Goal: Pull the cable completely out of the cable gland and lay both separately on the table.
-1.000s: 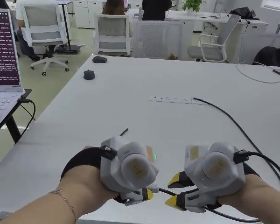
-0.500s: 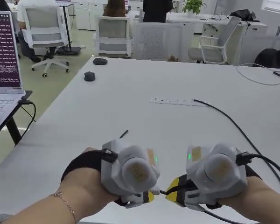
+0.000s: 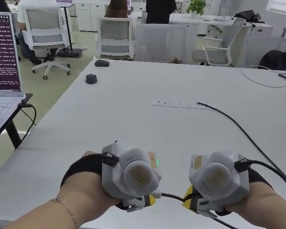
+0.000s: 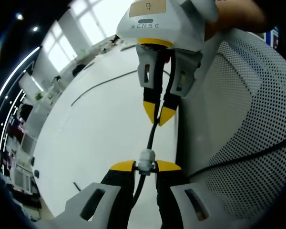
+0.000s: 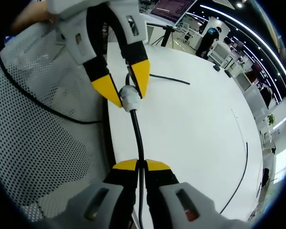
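Note:
A white cable gland (image 4: 146, 161) sits on a black cable (image 4: 155, 131). My left gripper (image 4: 145, 166) is shut on the gland. In the right gripper view the same gland (image 5: 129, 98) is pinched between the left gripper's yellow tips, and the cable (image 5: 136, 129) runs straight back to my right gripper (image 5: 141, 165), which is shut on it. In the head view the left gripper (image 3: 150, 199) and the right gripper (image 3: 188, 199) face each other low over the table's front edge, with a short stretch of cable (image 3: 171, 195) between them.
A white power strip (image 3: 178, 103) lies mid-table with a black lead (image 3: 238, 131) running toward the right. Two mice (image 3: 90, 78) sit at the far left corner. A laptop (image 3: 2, 71) stands to the left. A mesh chair back (image 4: 238, 119) is close under the grippers.
The right gripper's jaws, spread apart around the cable a second ago, have shut on it. The left gripper has kept its hold on the gland.

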Demonstrator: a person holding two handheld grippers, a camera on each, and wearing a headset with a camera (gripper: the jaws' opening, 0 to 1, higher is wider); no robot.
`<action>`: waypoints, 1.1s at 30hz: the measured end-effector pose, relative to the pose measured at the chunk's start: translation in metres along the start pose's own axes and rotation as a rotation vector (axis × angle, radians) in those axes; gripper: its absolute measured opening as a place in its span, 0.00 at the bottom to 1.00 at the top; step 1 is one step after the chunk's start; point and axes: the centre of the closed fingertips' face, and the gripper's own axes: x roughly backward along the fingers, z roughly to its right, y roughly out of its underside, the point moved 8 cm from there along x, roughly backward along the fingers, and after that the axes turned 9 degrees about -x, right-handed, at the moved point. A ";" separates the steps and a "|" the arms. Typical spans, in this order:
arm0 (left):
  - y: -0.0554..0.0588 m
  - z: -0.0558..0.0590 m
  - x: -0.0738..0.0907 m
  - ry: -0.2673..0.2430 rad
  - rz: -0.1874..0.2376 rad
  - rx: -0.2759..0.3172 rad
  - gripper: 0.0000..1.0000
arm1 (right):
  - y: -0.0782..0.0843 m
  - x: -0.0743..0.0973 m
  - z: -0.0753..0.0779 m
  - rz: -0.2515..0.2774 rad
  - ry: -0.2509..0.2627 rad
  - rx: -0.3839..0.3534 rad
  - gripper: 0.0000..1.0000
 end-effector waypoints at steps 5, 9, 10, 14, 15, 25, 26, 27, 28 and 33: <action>0.000 -0.001 0.000 -0.005 0.000 0.001 0.17 | 0.006 0.000 0.003 -0.037 0.010 -0.012 0.04; 0.000 -0.001 0.000 -0.001 0.004 0.004 0.17 | -0.001 -0.001 -0.003 0.011 -0.039 -0.005 0.19; -0.001 0.000 0.000 0.001 0.009 0.001 0.17 | -0.004 -0.001 -0.006 0.027 -0.052 0.001 0.23; -0.004 0.003 -0.001 0.020 0.030 -0.010 0.17 | -0.016 0.001 -0.016 0.096 -0.103 0.028 0.27; -0.005 0.004 -0.001 0.023 0.033 -0.012 0.17 | -0.017 0.001 -0.017 0.104 -0.106 0.033 0.27; -0.007 0.004 -0.001 0.026 0.041 -0.016 0.17 | -0.016 0.002 -0.012 0.119 -0.087 0.017 0.03; -0.006 0.003 -0.001 0.024 0.037 -0.013 0.17 | -0.013 0.001 -0.010 0.088 -0.068 0.037 0.03; -0.005 0.003 -0.001 0.023 0.034 -0.012 0.17 | -0.011 0.000 -0.010 0.076 -0.063 0.036 0.03; -0.005 0.003 -0.001 0.022 0.031 -0.010 0.17 | -0.009 -0.001 -0.009 0.065 -0.058 0.031 0.03; -0.003 0.002 0.000 0.015 0.020 -0.012 0.17 | 0.006 -0.003 -0.002 -0.050 -0.010 0.005 0.03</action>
